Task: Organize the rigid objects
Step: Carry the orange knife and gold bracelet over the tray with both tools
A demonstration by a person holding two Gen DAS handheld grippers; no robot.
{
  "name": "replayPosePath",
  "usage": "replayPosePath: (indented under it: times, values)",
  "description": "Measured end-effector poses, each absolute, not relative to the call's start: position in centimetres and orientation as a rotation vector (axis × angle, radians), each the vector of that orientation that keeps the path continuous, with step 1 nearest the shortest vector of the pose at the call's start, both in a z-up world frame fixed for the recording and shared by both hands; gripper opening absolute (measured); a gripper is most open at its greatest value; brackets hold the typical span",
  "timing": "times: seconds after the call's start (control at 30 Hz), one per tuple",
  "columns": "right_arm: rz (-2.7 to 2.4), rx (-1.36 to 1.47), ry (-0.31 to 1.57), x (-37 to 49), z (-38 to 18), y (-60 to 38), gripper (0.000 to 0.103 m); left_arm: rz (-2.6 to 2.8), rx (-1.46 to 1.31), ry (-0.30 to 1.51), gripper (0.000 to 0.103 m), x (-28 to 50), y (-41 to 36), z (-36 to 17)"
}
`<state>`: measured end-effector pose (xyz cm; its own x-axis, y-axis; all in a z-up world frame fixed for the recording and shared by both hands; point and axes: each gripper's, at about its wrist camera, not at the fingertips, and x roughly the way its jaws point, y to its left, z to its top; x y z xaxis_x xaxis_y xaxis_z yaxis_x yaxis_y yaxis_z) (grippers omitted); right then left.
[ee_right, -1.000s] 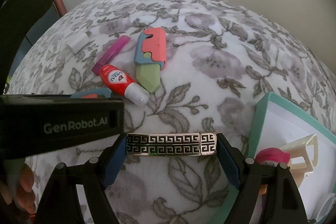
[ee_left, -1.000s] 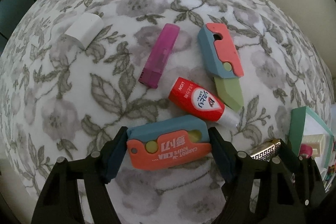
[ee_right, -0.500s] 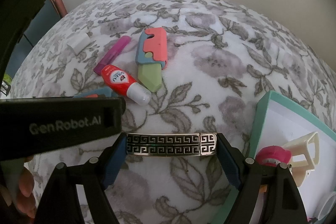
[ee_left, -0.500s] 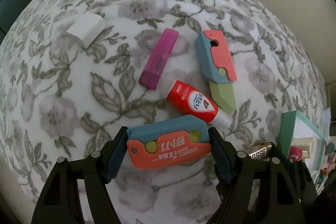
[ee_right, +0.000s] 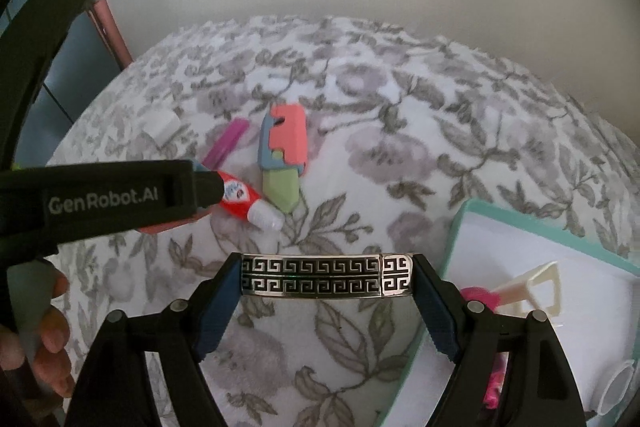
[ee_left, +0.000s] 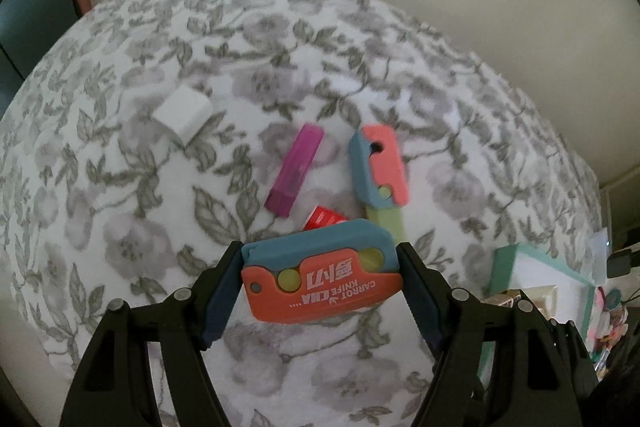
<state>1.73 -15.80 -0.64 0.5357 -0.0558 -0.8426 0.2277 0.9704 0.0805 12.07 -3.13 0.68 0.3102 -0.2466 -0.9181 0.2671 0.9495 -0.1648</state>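
The left tool (ee_left: 321,281) grips a toy knife (ee_left: 320,277); the right tool (ee_right: 326,277) grips a metal bar (ee_right: 326,277) above the flowery bed (ee_right: 400,147). Both should stay level going to the box (ee_right: 540,227) at the bed's right edge.

Patterned metal bar (ee_right: 326,275) between right gripper (ee_right: 326,291) fingers (ee_right: 214,307)
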Motion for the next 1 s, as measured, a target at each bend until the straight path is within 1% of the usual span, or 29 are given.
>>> replayPosePath:
  times: [0.27, 0.53, 1.0]
  values:
    - [-0.210, 0.192, 0.895, 0.1, 3.3, -17.6, 0.083, -0.370, 0.012, 1.118, 0.076, 10.8, -4.8, 4.0]
    - [-0.289, 0.269, 0.809, -2.9, 6.4, -21.9, 0.083, -0.413, 0.024, 1.042, 0.076, 9.0, -6.2, 6.7]
    - [-0.438, 0.381, 0.714, -10.2, 10.1, -28.2, 0.083, -0.529, 0.094, 0.980, 0.076, 4.3, -11.3, 9.0]
